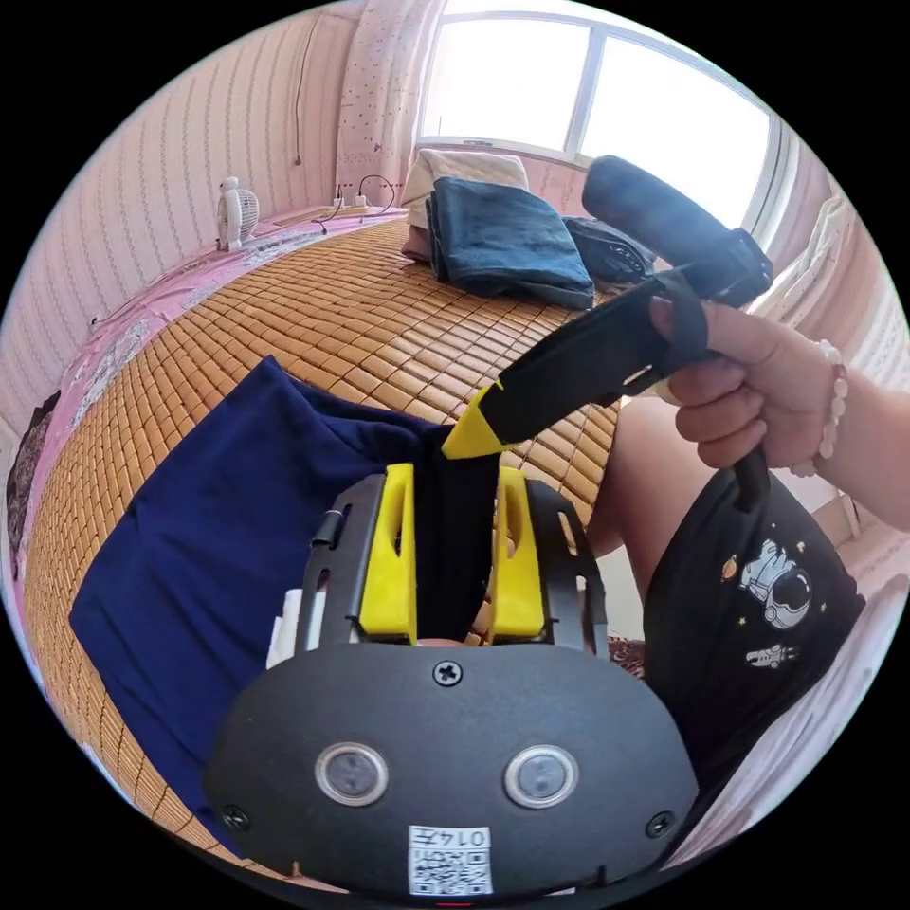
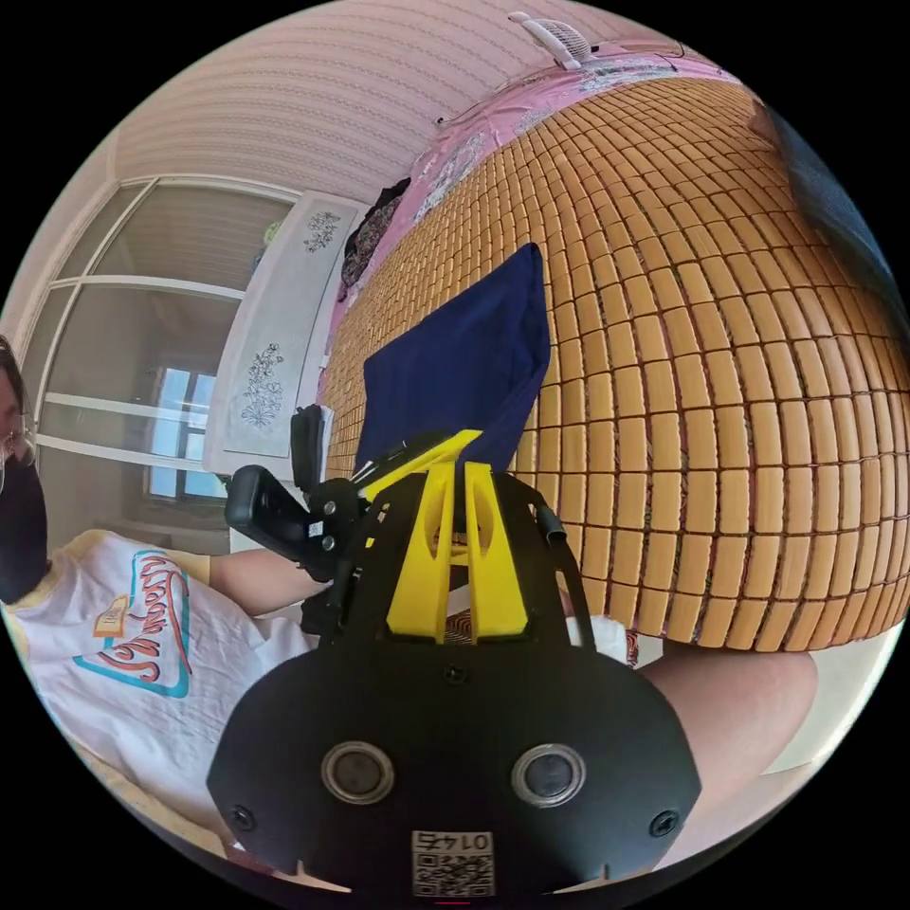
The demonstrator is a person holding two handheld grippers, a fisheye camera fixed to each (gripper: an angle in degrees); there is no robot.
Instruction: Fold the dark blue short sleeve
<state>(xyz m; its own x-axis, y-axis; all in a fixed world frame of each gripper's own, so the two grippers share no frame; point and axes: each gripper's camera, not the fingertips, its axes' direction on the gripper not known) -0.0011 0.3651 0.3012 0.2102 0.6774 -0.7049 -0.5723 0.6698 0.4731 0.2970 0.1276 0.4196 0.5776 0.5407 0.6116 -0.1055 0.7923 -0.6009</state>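
While both tongs meet over one bunch of cloth, the scene reads as follows.

Shirt: the dark blue shirt (image 1: pixel 190 550) lies spread on the bamboo mat (image 1: pixel 341 322), near the mat's edge closest to the person, with one end gathered and lifted off the mat; in the right gripper view the shirt (image 2: pixel 455 370) rises toward the tongs as a smooth panel.

Left tongs: the left tongs (image 1: pixel 455 479) have yellow jaws that stand a little apart with a thick fold of the dark cloth filling the gap between them and touching both; in the right gripper view the left tongs (image 2: pixel 455 441) sit at that same bunch of cloth.

Right tongs: the right tongs (image 2: pixel 457 479) have their jaws drawn almost together at the tips on the shirt's edge; in the left gripper view the right tongs (image 1: pixel 469 438) show a yellow tip touching the gathered cloth just above the left jaws.

Hand: a hand (image 1: pixel 749 379) grips the black handle of the right tongs.

Far end of mat: a folded blue towel (image 1: pixel 507 242) rests on other folded things near the window (image 1: pixel 607 90).

Side of bed: a small white fan (image 1: pixel 235 213) stands by the wall.
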